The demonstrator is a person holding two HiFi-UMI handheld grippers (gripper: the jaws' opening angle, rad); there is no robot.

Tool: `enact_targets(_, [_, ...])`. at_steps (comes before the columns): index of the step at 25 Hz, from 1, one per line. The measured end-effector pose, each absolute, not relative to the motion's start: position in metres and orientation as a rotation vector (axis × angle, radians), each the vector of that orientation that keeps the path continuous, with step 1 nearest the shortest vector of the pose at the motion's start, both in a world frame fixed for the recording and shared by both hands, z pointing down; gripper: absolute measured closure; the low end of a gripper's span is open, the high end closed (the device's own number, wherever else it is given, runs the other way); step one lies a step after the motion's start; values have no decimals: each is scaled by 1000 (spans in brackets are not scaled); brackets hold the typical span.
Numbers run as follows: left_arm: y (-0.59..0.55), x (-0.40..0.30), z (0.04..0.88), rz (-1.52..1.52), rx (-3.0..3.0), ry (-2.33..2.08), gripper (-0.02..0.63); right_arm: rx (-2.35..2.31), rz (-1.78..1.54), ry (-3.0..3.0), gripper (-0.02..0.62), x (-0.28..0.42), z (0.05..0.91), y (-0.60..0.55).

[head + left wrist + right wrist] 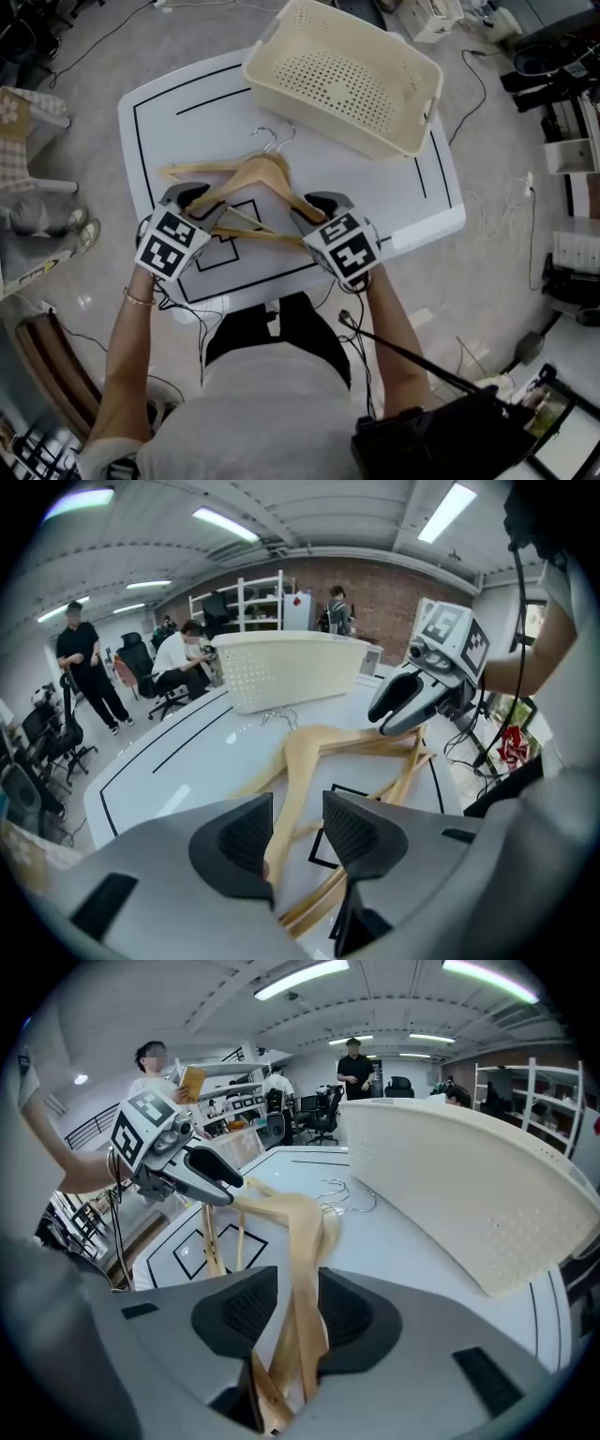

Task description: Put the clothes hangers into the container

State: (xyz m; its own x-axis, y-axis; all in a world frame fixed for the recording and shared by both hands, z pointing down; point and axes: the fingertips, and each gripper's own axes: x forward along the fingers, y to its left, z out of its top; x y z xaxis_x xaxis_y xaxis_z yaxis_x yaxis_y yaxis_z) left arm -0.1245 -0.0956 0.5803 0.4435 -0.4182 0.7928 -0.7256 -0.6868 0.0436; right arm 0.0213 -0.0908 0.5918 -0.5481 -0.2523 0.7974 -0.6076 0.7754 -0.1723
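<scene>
Two or three wooden hangers (251,180) with metal hooks lie stacked on the white table (159,117), just in front of the cream perforated basket (412,89). My left gripper (199,204) stands at the stack's left arm and my right gripper (317,211) at its right arm. In the left gripper view the left gripper (295,817) is open, with a hanger arm (300,761) passing between its pads. In the right gripper view the right gripper (286,1302) is open too, straddling the hanger arms (305,1222). The basket (450,1176) is empty.
The table's near edge (281,291) lies close to my body. A chair (23,141) stands to the left, and cables (473,80) and boxes lie on the floor to the right. People (80,672) stand and sit at desks in the background.
</scene>
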Motion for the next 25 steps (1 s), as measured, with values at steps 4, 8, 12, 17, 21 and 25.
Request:
enact_targets(4, [-101, -127, 592, 1239, 2342, -889, 440, 592, 550, -2138, 456, 19, 600, -94])
enact_targets(8, [-100, -126, 601, 1335, 2366, -786, 442, 567, 547, -2120, 459, 19, 606, -96])
enact_targets(12, [-99, -122, 608, 1369, 2375, -704, 443, 562, 530, -2091, 490, 21, 612, -99])
enact_targets(17, [-102, -121, 614, 1399, 2381, -654, 486, 535, 529, -2073, 494, 20, 615, -101])
enact_targets(21, [-104, -123, 614, 1401, 2390, -640, 508, 532, 527, -2066, 495, 19, 616, -101])
enact_targets(25, [-105, -123, 615, 1410, 2404, -641, 509, 535, 528, -2067, 499, 18, 617, -100])
